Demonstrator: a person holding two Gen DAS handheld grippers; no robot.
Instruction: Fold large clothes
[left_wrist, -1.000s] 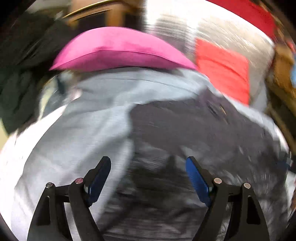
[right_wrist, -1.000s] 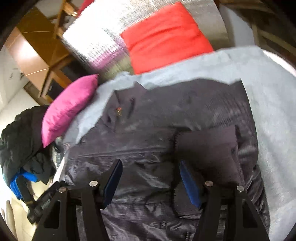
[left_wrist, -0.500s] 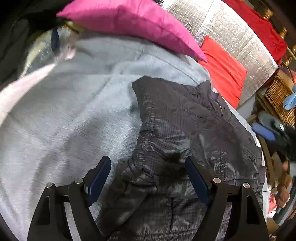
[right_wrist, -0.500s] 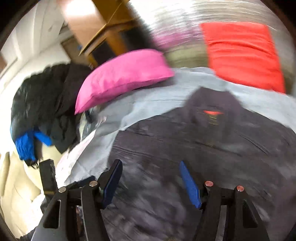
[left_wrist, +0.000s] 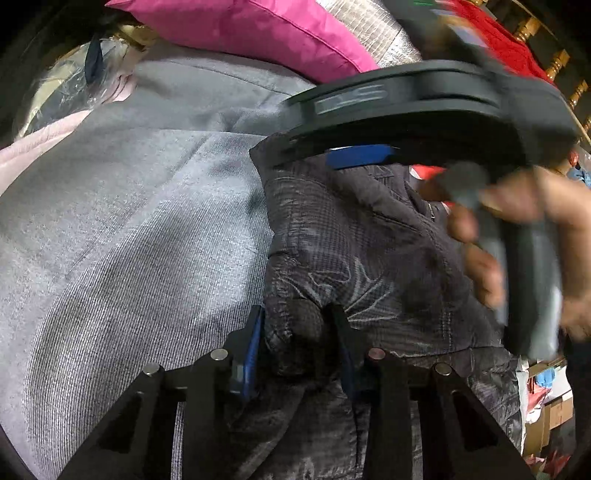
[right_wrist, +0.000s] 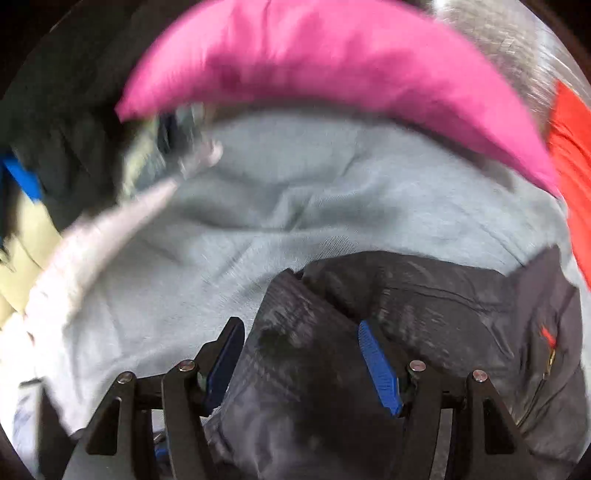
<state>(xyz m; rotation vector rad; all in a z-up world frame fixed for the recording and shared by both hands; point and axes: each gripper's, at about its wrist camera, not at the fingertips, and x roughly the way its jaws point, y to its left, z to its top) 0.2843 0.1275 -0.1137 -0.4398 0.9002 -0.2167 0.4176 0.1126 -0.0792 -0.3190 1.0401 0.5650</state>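
Note:
A dark quilted jacket (left_wrist: 369, 258) lies on a grey blanket (left_wrist: 147, 221). My left gripper (left_wrist: 295, 314) is at the jacket's left edge, its jaws closing, with a bunched fold of the fabric pinched between the blue pads. In the right wrist view the same jacket (right_wrist: 443, 314) fills the lower right. My right gripper (right_wrist: 299, 332) stands open just over the jacket's upper left corner, and nothing is held between its fingers. In the left wrist view a person's hand (left_wrist: 535, 221) holds that right gripper above the jacket's far end, blurred.
A pink pillow (right_wrist: 332, 55) lies along the far edge of the grey blanket (right_wrist: 295, 203). A red cushion (right_wrist: 569, 147) sits to its right. Dark clothes (right_wrist: 55, 110) are piled at the left, beside pale pink fabric (right_wrist: 92, 240).
My left gripper has sunk onto the jacket's edge and closed on a fold. My right gripper has swept left across the jacket, stayed open, and now appears in the left wrist view.

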